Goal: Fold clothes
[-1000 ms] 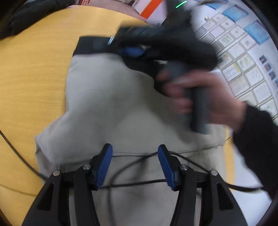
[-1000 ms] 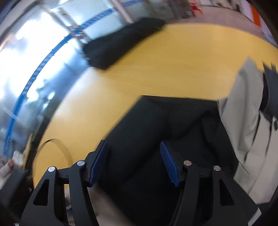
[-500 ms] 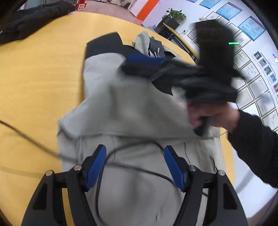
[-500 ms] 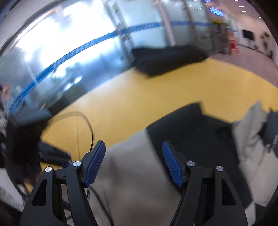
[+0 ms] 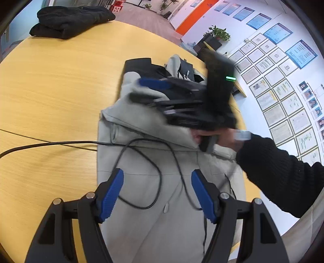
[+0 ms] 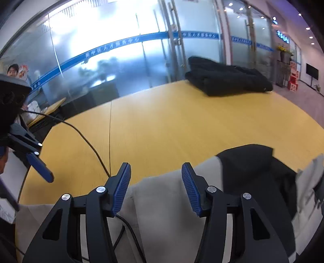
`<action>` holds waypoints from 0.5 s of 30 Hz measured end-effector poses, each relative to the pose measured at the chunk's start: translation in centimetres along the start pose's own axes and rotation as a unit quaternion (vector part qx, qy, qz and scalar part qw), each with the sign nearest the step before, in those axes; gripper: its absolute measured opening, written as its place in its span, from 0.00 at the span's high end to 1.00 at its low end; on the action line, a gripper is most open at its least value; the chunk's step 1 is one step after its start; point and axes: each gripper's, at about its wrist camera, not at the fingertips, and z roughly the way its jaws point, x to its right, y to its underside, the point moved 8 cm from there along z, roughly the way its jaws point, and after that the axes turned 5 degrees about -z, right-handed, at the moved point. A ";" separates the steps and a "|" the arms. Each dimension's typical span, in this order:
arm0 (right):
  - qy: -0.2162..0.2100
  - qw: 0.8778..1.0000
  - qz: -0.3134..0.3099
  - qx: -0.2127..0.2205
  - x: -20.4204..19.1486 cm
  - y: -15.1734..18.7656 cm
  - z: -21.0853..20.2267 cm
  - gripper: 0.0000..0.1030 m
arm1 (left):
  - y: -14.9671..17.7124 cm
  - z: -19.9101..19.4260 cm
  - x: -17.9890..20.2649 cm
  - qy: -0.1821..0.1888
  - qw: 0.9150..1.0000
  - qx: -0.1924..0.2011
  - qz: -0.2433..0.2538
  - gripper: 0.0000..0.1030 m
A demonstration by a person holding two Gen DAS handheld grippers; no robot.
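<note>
1. The table (image 5: 50,85) has a yellow wooden top with a rounded edge. A thin seam runs across it.
2. A folded black garment (image 5: 68,18) lies at the far edge of the table, well apart from the rest.
3. Beyond the table, one wall (image 5: 283,81) carries rows of framed papers, and a frosted glass wall (image 6: 121,60) with a blue stripe stands on the other side.
4. The beige jacket (image 5: 162,202), with black parts near its collar, lies near the right edge of the table. A black cable (image 5: 60,143) crosses the table and loops over the jacket.
5. The left gripper (image 5: 156,194) hangs above the lower part of the jacket and points steeply down. Its jaws stand wide and nothing is between them.
6. The right gripper (image 6: 156,188) is over the upper part of the jacket, and a hand (image 5: 220,137) in a black sleeve (image 5: 279,176) holds it. Its jaws have just been closing to a middle width; the beige cloth lies under them, and the pads do not press it.
</note>
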 end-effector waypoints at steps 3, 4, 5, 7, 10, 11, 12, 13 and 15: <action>-0.009 0.998 0.053 -0.038 2.2 1.4 4.8 0.65 | 0.3 0.3 0.3 0.011 1.000 -0.001 -0.002 0.29; -0.012 0.997 0.069 -0.041 2.5 1.7 5.3 0.66 | 0.5 0.4 0.4 0.010 1.000 -0.003 -0.001 0.29; -0.015 0.996 0.078 -0.038 2.7 1.5 5.3 0.66 | 0.6 0.6 0.4 0.009 1.000 -0.005 0.000 0.29; -0.004 0.996 0.077 -0.032 3.1 0.4 5.4 0.66 | 1.0 0.9 0.5 0.009 1.000 -0.009 0.000 0.29; 0.025 0.998 0.061 0.010 2.4 -0.7 1.7 0.56 | 1.0 1.1 1.1 0.006 1.000 -0.007 0.013 0.29; 0.040 0.997 0.071 0.011 2.6 -0.1 0.3 0.50 | 0.7 1.2 1.5 0.006 1.000 -0.005 0.021 0.29; 0.057 0.995 0.086 0.003 3.5 1.1 -0.3 0.47 | 0.3 1.5 2.0 0.009 1.000 -0.002 0.029 0.29; 0.068 0.993 0.098 -0.018 4.3 2.4 0.0 0.46 | -0.1 1.7 2.6 0.011 0.999 0.001 0.037 0.29; 0.076 0.988 0.115 -0.065 5.5 5.1 1.6 0.50 | -1.3 2.7 3.9 0.015 0.998 0.008 0.065 0.29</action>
